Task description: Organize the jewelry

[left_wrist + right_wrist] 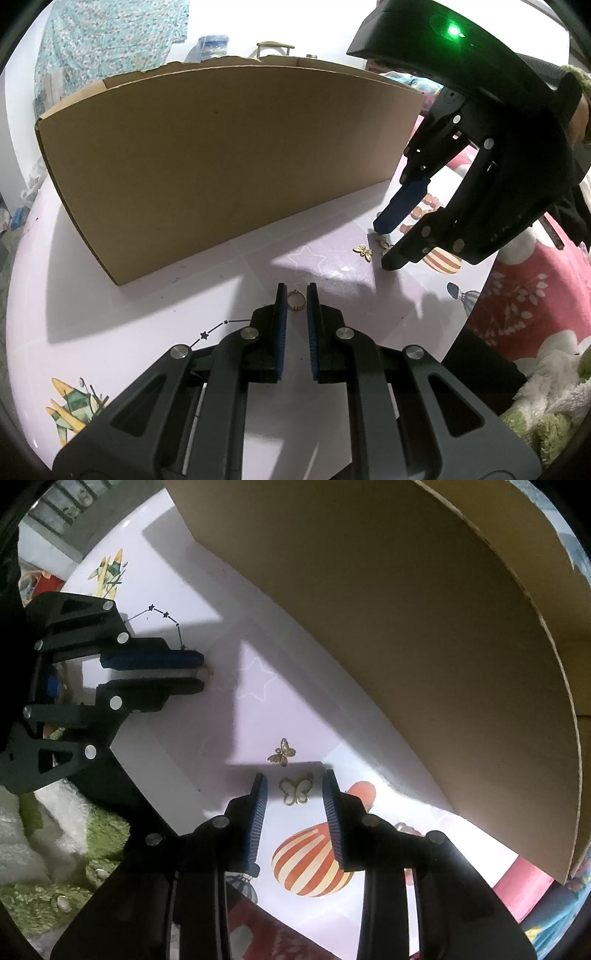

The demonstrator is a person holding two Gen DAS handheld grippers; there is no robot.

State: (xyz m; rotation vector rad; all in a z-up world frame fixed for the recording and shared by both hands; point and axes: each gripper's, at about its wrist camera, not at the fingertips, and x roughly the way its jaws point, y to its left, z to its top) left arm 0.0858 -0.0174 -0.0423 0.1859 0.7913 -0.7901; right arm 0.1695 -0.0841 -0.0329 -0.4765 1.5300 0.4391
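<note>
Between the blue pads of the left gripper (295, 290), in the left wrist view, a small gold ring (296, 299) was seen lying on the pale lilac table (155, 306). The jaws were drawn close together around it, with a thin gap visible on each side of the ring; whether the pads pressed on it could not be told. From the right wrist view the same gripper (203, 671) was seen from the side, fingers nearly parallel, with a small glint of the ring (207, 672) at their tips.

Just beyond, toward the right, the right gripper (384, 245) was pointed straight down at the table, its tips standing apart. In its own camera the right gripper (293, 779) was seen with jaws spread, and a white butterfly charm (295, 792) with a gold outline was noted lying flat between the fingertips, touched by neither pad. A second, all-gold butterfly charm (282, 753) was recorded just past the tips, near the first but apart from it. A printed striped balloon (310, 860) was seen on the table surface beneath the right gripper.

Farther back, a brown cardboard box (221, 162) was standing on the table, its long wall facing both grippers. A string of orange-pink beads (424, 206) was partly seen behind the right gripper's blue finger, close to the box's corner. Pink patterned fabric (524, 302) was noted beside the table's right edge.
</note>
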